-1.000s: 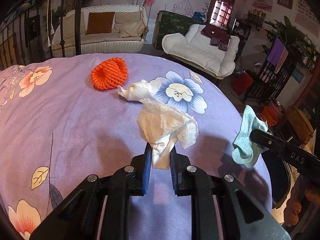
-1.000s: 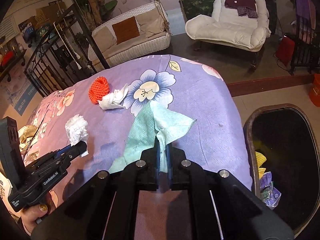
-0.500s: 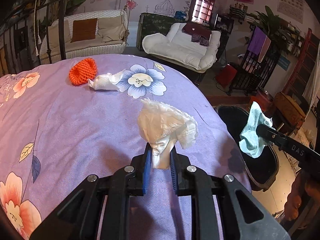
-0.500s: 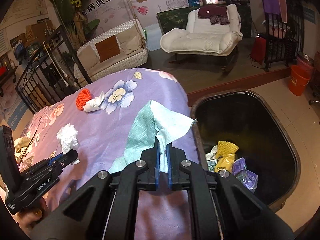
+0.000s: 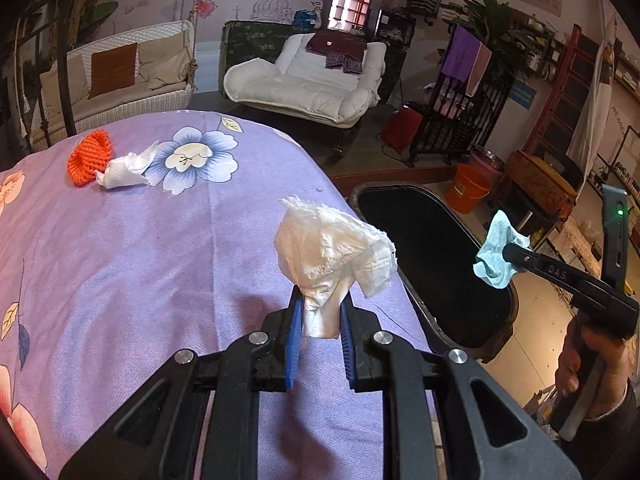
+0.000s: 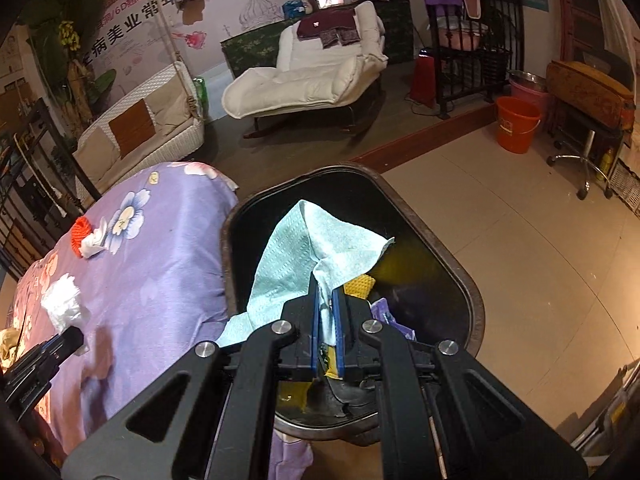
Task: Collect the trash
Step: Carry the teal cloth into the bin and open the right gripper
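Note:
My left gripper [image 5: 320, 312] is shut on a crumpled white tissue [image 5: 332, 248] and holds it above the purple flowered tablecloth [image 5: 140, 260] near the table's right edge. My right gripper [image 6: 326, 300] is shut on a light teal paper towel [image 6: 312, 256] and holds it over the open black trash bin [image 6: 444, 264]. The bin [image 5: 424, 256] stands on the floor right of the table and holds yellow and purple trash. An orange foam net [image 5: 90, 156] and another white tissue [image 5: 126, 166] lie together at the table's far side.
A white lounge chair [image 5: 308, 80] and a wicker sofa [image 5: 120, 76] stand beyond the table. An orange bucket [image 6: 518, 124] and a black metal rack [image 6: 468, 60] stand on the floor to the right of the bin.
Both grippers have moved right with their paper. The right gripper went from above the table to above the bin. The left gripper came closer to the table's right edge.

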